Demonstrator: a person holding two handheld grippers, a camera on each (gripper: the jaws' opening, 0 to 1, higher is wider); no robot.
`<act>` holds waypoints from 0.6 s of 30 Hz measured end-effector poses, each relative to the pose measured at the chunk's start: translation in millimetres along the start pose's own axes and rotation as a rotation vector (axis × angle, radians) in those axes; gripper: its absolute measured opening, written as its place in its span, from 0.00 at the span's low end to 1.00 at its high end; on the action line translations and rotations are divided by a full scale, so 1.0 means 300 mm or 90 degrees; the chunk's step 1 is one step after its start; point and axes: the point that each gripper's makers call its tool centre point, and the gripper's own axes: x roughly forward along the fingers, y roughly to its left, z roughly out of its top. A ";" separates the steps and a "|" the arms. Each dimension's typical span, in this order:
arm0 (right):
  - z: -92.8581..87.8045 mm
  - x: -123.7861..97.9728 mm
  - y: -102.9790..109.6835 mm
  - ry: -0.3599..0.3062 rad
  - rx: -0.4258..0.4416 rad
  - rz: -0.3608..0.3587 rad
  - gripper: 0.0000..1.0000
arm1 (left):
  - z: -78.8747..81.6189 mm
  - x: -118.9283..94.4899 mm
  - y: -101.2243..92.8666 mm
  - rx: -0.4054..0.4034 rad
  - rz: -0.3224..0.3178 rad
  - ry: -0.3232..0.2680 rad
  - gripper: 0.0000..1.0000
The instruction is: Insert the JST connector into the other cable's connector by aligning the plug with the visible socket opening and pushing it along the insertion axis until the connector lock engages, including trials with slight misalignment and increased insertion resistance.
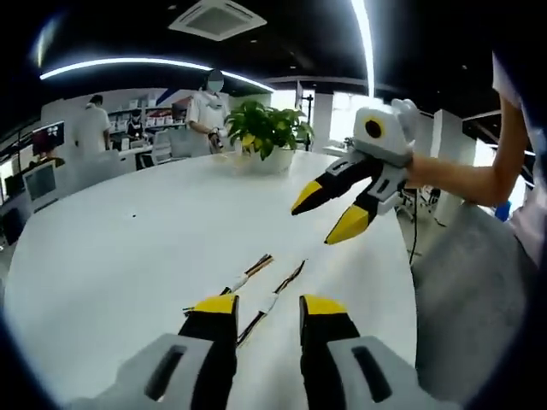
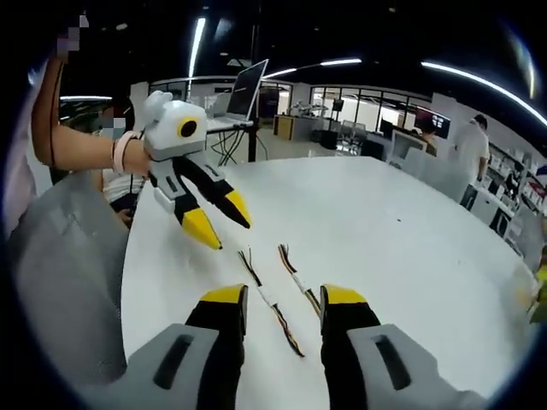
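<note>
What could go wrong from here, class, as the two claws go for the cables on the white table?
1. The two cables lie close side by side; the open right claw straddles both and might pinch both at once.
2. They are thin and flat on the table, so a grasp may slip or miss the connector.
3. Both claws, including the open left claw, converge on one spot and could bump.

Left tool [image 1: 267, 314]: two black jaws with yellow tips, on pale grey bodies, each with a dark slot.
Left tool, from the right gripper view [image 2: 225, 225]: white rounded housing, a yellow ring on its side, black tapering jaws tipped yellow.
Right tool [image 2: 284, 304]: the same build, black jaws, yellow tips, grey slotted mounts.
Right tool, from the left gripper view [image 1: 326, 218]: white housing, yellow ring, black-and-yellow jaws.
Wrist: a light band [image 2: 122, 152].
Sleeve: short, pale [image 1: 511, 90].
</note>
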 end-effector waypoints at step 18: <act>-0.021 -0.045 0.083 0.039 -0.001 -0.027 0.35 | -0.080 -0.118 -0.049 0.012 0.105 0.024 0.36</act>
